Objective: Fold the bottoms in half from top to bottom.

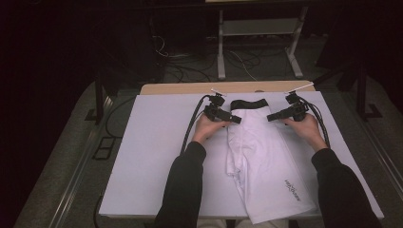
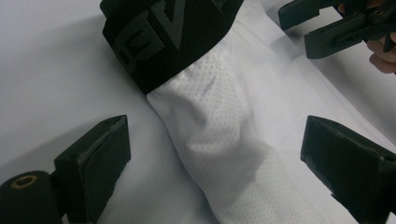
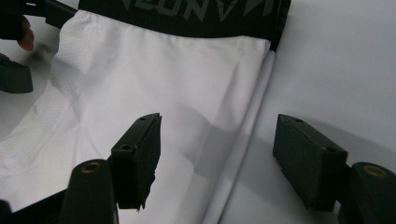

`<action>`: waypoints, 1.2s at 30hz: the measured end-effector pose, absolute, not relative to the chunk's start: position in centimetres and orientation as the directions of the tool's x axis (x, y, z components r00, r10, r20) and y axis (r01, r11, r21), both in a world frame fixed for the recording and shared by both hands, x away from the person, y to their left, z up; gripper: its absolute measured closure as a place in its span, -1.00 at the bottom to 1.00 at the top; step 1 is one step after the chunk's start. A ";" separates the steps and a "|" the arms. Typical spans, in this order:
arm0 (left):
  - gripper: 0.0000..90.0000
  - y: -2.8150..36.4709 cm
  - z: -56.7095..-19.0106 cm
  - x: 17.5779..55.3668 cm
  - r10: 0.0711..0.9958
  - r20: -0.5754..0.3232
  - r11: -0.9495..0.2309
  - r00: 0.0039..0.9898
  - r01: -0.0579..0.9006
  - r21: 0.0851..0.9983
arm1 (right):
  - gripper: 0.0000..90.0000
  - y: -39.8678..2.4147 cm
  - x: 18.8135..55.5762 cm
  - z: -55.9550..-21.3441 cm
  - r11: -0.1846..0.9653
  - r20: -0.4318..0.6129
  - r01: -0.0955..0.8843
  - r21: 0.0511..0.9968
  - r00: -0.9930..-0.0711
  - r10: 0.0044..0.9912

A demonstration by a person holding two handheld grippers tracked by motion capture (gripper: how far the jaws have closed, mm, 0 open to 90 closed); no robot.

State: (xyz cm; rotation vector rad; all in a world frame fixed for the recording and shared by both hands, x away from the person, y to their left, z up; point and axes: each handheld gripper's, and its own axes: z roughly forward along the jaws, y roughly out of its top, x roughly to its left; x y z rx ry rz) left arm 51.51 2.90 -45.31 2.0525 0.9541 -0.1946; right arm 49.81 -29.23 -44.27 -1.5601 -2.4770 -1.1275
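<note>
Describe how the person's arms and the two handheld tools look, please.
Both arms wear long black sleeves. The left tool and the right tool are black, each with two blocky, flat-faced jaws, a brass-coloured screw hole near the base, a thick black cable, and a small pale plate on top.

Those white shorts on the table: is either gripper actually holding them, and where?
No. The left gripper and right gripper each straddle an edge of the white shorts just below the black waistband, with jaws open and nothing pinched.
</note>
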 end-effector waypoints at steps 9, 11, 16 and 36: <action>-0.68 2.9 -45.4 51.5 0.551 -0.469 -0.335 0.691 0.697 0.634 | -0.16 -28.6 50.1 -44.9 0.222 0.383 0.788 0.575 -0.499 0.778; -0.64 2.8 -45.4 51.4 0.545 -0.471 -0.340 0.694 0.696 0.632 | -0.07 -28.5 50.1 -44.9 0.221 0.377 0.786 0.578 -0.497 0.782; -0.35 2.6 -45.6 51.4 0.536 -0.474 -0.348 0.699 0.694 0.630 | 0.34 -28.3 50.0 -44.9 0.204 0.350 0.792 0.576 -0.464 0.814; 0.84 3.0 -46.4 50.5 0.611 -0.499 -0.251 0.614 0.749 0.613 | 0.95 -28.3 48.9 -44.8 0.131 0.354 0.776 0.616 -0.422 0.835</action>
